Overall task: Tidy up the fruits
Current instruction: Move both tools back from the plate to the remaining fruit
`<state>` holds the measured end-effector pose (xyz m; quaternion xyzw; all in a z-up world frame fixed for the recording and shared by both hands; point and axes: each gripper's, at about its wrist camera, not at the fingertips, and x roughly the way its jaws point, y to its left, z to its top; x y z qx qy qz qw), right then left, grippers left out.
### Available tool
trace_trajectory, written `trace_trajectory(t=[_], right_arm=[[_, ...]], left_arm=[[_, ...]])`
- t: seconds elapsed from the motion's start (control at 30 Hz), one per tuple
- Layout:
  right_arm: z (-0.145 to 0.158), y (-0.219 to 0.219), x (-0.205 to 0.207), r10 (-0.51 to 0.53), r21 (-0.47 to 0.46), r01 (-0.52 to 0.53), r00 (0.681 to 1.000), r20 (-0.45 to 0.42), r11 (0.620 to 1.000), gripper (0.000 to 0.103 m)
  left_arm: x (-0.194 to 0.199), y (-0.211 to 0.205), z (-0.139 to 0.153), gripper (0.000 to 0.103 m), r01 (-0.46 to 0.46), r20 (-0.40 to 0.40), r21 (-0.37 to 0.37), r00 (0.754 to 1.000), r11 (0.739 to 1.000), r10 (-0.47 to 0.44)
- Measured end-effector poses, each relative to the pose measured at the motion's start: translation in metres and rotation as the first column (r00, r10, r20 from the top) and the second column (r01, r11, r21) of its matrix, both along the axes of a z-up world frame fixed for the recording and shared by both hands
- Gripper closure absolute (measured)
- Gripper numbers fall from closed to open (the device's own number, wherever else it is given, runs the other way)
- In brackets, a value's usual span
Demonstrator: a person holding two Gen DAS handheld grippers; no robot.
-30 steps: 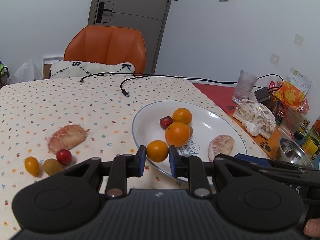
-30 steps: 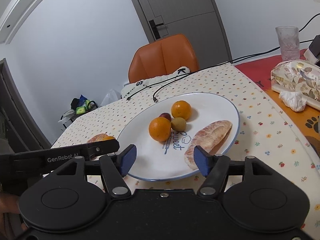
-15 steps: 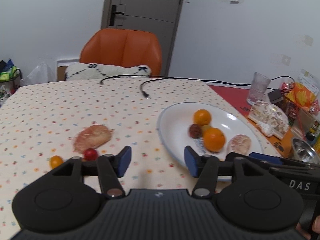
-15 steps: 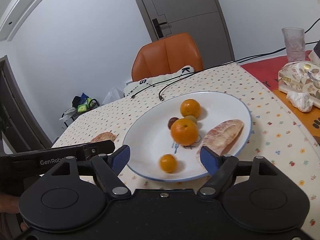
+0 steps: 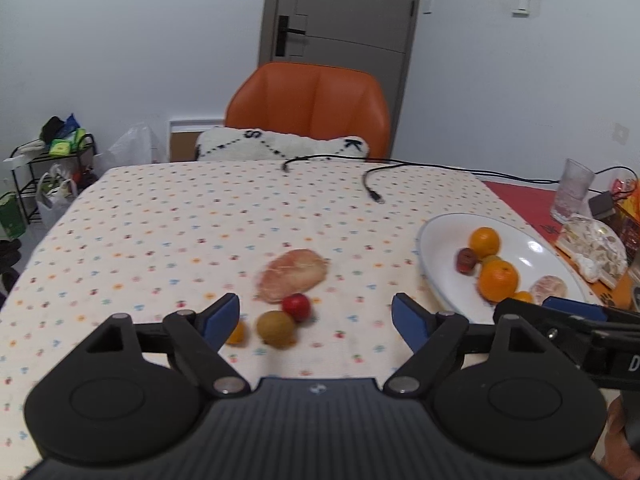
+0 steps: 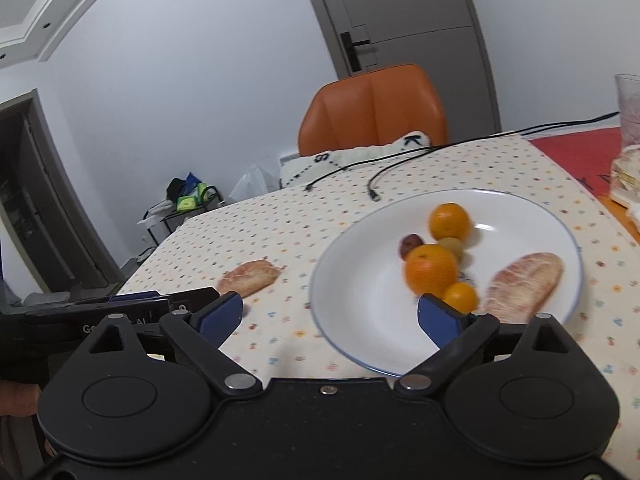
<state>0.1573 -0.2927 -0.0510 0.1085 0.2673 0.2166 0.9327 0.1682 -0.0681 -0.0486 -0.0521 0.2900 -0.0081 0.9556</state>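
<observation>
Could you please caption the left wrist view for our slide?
Open left gripper faces four fruits on the tablecloth, beside a plate.

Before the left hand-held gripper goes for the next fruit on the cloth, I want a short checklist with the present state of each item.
1. Left hand-held gripper open and holding nothing: ok.
2. Right hand-held gripper open and holding nothing: ok.
3. Fruits left on the tablecloth: not ok; peeled segment, red fruit, brown-green fruit and small orange fruit remain.
4. Red fruit apart from brown-green fruit: not ok, they look touching.
5. Free space on the plate: ok.
6. Small orange fruit fully visible: not ok, the left finger hides part.
</observation>
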Motion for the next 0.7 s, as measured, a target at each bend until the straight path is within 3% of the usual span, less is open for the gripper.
trace_trajectory(t=[0.7], right_arm=[[-0.001, 0.050, 0.013, 0.089, -0.017, -0.090, 0.996, -0.029, 0.996, 0.005]], left_arm=[[-0.007, 0.057, -0.011, 0.020, -0.112, -0.043, -0.012, 0.993, 0.994, 0.111]])
